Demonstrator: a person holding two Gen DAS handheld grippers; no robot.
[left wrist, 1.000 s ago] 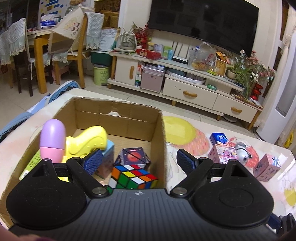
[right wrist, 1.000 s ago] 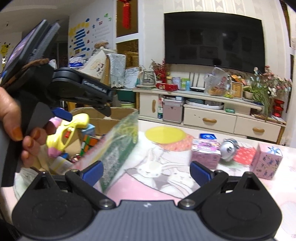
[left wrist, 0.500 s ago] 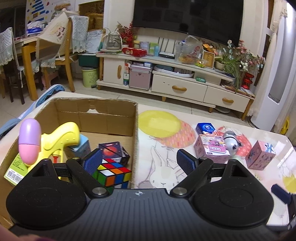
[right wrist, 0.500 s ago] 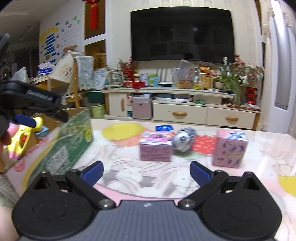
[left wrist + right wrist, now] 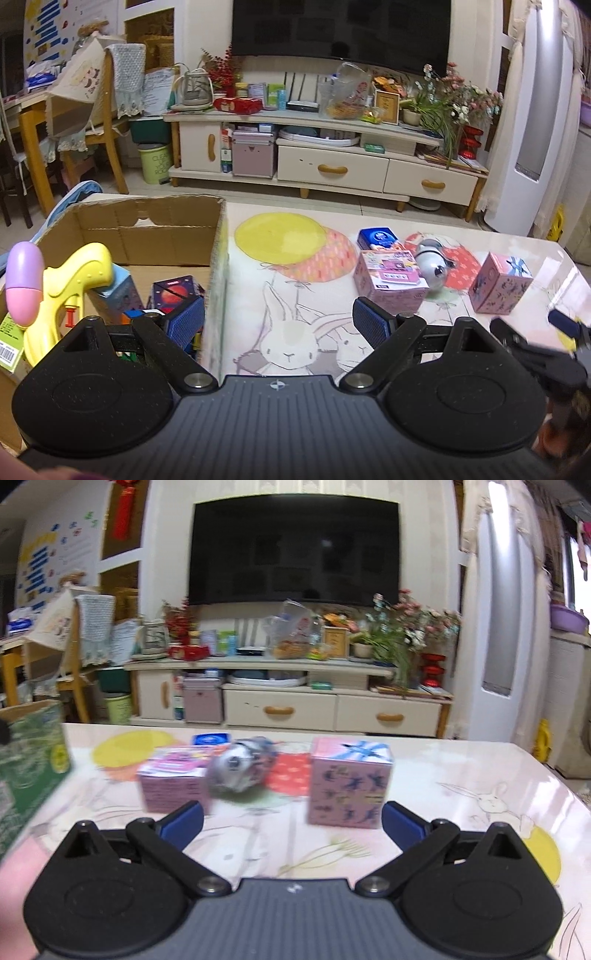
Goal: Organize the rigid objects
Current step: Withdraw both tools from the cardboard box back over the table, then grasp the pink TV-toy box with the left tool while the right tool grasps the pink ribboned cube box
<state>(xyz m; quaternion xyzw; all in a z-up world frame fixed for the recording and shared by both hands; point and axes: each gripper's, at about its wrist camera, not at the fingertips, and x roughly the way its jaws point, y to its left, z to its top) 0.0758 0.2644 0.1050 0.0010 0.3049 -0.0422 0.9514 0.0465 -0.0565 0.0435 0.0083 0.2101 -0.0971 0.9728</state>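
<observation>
Left gripper [image 5: 279,326]: jaws spread, empty, near brown cardboard box [image 5: 218,236], left on desk [image 5: 546,258]. Right gripper [image 5: 291,821]: jaws spread, empty, facing tall pink cube carton [image 5: 349,784]. Grey round toy [image 5: 240,766] just left, between cartons. Risk: wide jaws nudge toy, it rolls; view blurred, aim uncertain.

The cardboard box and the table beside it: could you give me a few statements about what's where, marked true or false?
1. A yellow toy water gun sits in the cardboard box. True.
2. The right tool grips the pink gift box. False: it is open and holds nothing.
3. A blue tin lies on the table behind the pink carton. True.
4. The left tool holds a cube puzzle. False: its fingers are apart and empty.
</observation>
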